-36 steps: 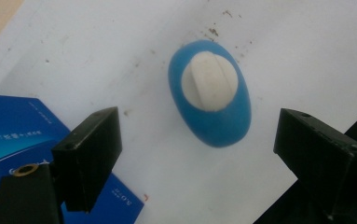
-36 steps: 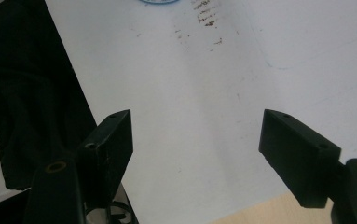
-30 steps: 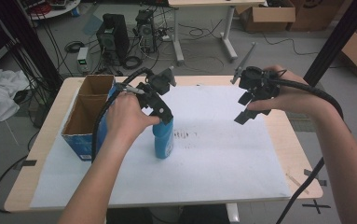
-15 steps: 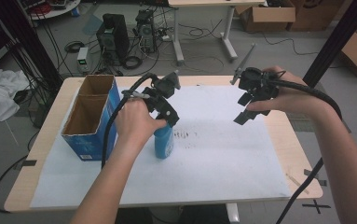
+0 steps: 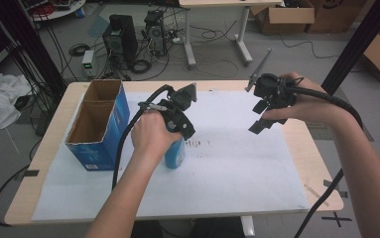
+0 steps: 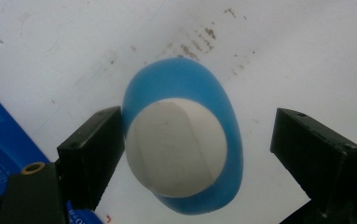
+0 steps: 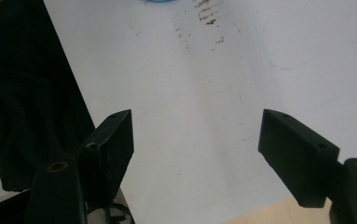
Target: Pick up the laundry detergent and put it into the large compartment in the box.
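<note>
Table [image 5: 286, 198] w/ white sheet spans mid-frame of the high view. The open cardboard box [image 5: 98, 124] sits mid-left, mouth up, prob. so you can drop things in from above. Just right of it, near centre, the blue bottle [image 5: 175, 154] stands upright w/ white cap [image 6: 176, 147] facing up, so you've brought your left gripper [image 6: 192, 144] down over it. Its jaws have just been closing & straddle the bottle: one pad at its side, other still apart, no squeeze yet. Your right gripper [image 7: 197, 149], upper right of the high view, hovers w/ jaws wide, nothing between, parked clear.
</note>
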Demonstrator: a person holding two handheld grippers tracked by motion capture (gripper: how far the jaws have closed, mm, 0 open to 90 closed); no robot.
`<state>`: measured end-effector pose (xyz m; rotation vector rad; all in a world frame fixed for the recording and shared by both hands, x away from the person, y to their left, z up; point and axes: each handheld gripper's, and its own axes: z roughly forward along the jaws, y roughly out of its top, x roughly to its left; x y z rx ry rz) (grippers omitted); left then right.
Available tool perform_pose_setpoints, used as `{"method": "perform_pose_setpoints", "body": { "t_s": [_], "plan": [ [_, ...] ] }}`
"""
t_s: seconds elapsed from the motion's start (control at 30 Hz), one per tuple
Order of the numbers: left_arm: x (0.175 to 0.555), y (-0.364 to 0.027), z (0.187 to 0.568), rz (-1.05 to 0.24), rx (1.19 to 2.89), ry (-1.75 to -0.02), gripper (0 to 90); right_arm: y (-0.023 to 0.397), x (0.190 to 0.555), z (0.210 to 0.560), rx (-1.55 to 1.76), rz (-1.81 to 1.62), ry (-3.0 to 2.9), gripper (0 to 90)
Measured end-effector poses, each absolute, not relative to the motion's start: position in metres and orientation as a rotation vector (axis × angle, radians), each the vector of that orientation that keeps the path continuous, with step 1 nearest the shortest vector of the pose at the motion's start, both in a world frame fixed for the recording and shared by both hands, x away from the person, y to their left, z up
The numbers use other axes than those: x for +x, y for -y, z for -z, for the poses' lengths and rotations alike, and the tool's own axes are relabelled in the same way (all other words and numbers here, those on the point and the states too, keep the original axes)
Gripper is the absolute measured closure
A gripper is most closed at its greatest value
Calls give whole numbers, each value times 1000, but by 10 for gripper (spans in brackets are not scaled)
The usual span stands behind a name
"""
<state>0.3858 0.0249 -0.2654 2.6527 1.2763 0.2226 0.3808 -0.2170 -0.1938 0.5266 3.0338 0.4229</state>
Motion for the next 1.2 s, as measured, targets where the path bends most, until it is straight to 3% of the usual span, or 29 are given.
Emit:
{"method": "perform_pose_setpoints", "body": {
  "t_s": [1.2],
  "plan": [
    [397, -18, 283, -281, 2707, -1441, 197, 217, 383, 205, 514, -427, -3047, 265]
  ]
}}
